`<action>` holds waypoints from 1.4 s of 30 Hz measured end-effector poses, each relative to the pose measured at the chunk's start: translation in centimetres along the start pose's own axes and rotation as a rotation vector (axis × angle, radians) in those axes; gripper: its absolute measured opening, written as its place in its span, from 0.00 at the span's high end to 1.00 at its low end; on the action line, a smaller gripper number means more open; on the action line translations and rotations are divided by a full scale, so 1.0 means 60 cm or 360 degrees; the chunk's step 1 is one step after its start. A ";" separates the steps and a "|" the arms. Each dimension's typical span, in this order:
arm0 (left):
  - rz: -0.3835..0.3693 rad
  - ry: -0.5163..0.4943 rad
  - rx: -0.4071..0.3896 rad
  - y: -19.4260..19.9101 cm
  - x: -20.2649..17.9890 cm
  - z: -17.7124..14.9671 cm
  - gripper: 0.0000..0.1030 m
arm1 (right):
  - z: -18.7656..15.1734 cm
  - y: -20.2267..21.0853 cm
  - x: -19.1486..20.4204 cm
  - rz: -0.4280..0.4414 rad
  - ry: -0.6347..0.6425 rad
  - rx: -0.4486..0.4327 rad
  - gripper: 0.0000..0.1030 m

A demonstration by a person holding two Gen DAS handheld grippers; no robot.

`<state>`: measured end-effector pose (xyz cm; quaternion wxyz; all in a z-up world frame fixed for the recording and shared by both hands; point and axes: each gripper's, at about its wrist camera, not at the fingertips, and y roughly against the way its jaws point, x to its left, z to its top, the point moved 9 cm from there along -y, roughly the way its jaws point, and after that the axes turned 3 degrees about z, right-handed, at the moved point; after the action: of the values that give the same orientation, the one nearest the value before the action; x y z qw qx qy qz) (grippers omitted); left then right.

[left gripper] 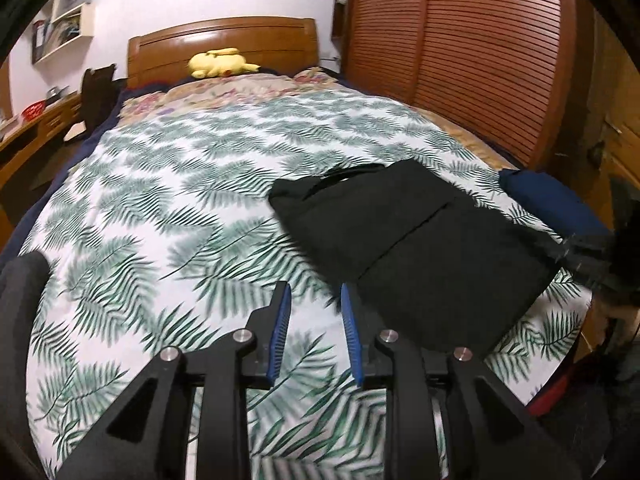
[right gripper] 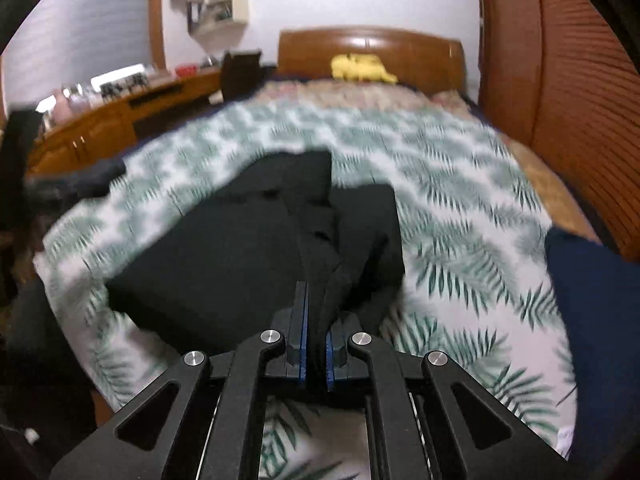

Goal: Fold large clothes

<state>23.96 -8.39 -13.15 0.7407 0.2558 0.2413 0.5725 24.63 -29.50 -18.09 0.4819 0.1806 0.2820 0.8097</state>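
The black garment [left gripper: 408,248] lies on the leaf-print bedspread [left gripper: 180,208], toward the foot of the bed and well short of the wooden headboard [left gripper: 224,46]. It is already a compact, roughly rectangular bundle with a fold line running across it, so the folding looks well advanced; what seems left is a last fold or tidying the near edge. A strip of its cloth rises from the near edge into the right tool [right gripper: 316,344], whose blue pads are clamped tight on it. The left tool [left gripper: 316,320] hovers over bare bedspread just beside the garment's near corner, its pads parted with nothing between them. A dark blue item [left gripper: 548,200] lies beyond the garment near the bed's edge, and a yellow plush toy [left gripper: 220,63] rests against the headboard.
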 end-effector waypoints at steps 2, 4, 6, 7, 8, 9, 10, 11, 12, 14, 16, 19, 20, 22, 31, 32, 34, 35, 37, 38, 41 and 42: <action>-0.0030 -0.0029 0.0007 -0.010 -0.025 0.008 0.77 | -0.004 -0.005 -0.003 0.0011 -0.0009 0.0016 0.97; -0.0044 -0.0058 0.0012 -0.015 -0.044 0.012 0.77 | 0.001 -0.001 -0.005 0.0021 -0.0014 -0.0006 0.96; -0.0063 -0.0079 0.0020 -0.020 -0.060 0.012 0.76 | 0.003 0.002 -0.011 0.0027 -0.0026 -0.0023 0.89; -0.0069 -0.0084 0.0025 -0.023 -0.066 0.012 0.76 | 0.008 0.003 -0.014 0.0015 -0.0024 -0.0033 0.82; -0.0079 -0.0092 0.0034 -0.026 -0.075 0.011 0.76 | 0.012 0.006 -0.018 -0.0021 -0.0017 -0.0048 0.68; -0.0086 -0.0097 0.0040 -0.029 -0.080 0.009 0.76 | 0.013 0.009 -0.019 -0.0038 -0.0015 -0.0059 0.62; -0.0105 -0.0109 0.0053 -0.032 -0.091 0.004 0.76 | 0.017 0.014 -0.021 -0.0049 -0.0018 -0.0085 0.54; -0.0120 -0.0118 0.0063 -0.034 -0.100 -0.001 0.76 | 0.018 0.018 -0.023 -0.0051 -0.0021 -0.0099 0.52; -0.0127 -0.0125 0.0072 -0.037 -0.107 -0.003 0.76 | 0.022 0.024 -0.023 -0.0051 -0.0023 -0.0119 0.52; -0.0145 -0.0150 0.0106 -0.046 -0.124 -0.017 0.76 | 0.029 0.033 -0.018 -0.0032 -0.0028 -0.0157 0.52; -0.0142 -0.0175 0.0131 -0.054 -0.133 -0.030 0.76 | 0.038 0.043 -0.005 0.0023 -0.0023 -0.0209 0.52; -0.0121 -0.0188 0.0138 -0.059 -0.137 -0.042 0.76 | 0.048 0.048 0.023 0.0131 0.0010 -0.0249 0.53; -0.0122 -0.0176 0.0145 -0.062 -0.138 -0.044 0.76 | 0.049 0.047 0.032 0.0160 0.0020 -0.0248 0.59; -0.0121 -0.0163 0.0157 -0.066 -0.138 -0.050 0.76 | 0.048 0.035 0.050 0.0220 0.0040 -0.0216 0.64; -0.0120 -0.0192 0.0160 -0.061 -0.144 -0.051 0.75 | -0.042 -0.080 0.013 0.0049 0.0018 0.0273 0.68; -0.0116 -0.0191 0.0148 -0.059 -0.142 -0.045 0.75 | -0.053 -0.087 0.009 0.0037 0.0025 0.0293 0.68; -0.0123 -0.0184 0.0132 -0.060 -0.133 -0.034 0.75 | -0.053 -0.084 0.007 0.0043 0.0018 0.0282 0.68; -0.0127 -0.0177 0.0129 -0.062 -0.126 -0.027 0.75 | -0.052 -0.080 0.005 0.0046 0.0009 0.0275 0.68; -0.0109 -0.0188 0.0133 -0.072 -0.113 -0.016 0.74 | -0.056 -0.075 0.003 0.0049 -0.0002 0.0266 0.68; -0.0092 -0.0201 0.0134 -0.081 -0.104 -0.008 0.74 | -0.056 -0.075 0.003 0.0049 -0.0002 0.0265 0.68; -0.0051 -0.0208 0.0125 -0.105 -0.079 0.017 0.73 | -0.047 -0.068 0.004 0.0049 0.0000 0.0241 0.66; -0.0043 -0.0204 0.0123 -0.114 -0.071 0.025 0.73 | -0.042 -0.063 0.005 0.0051 -0.0005 0.0222 0.65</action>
<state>28.92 -14.11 -16.24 0.7519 0.3170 0.2189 0.5351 25.64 -28.54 -22.43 0.4555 0.2195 0.3341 0.7954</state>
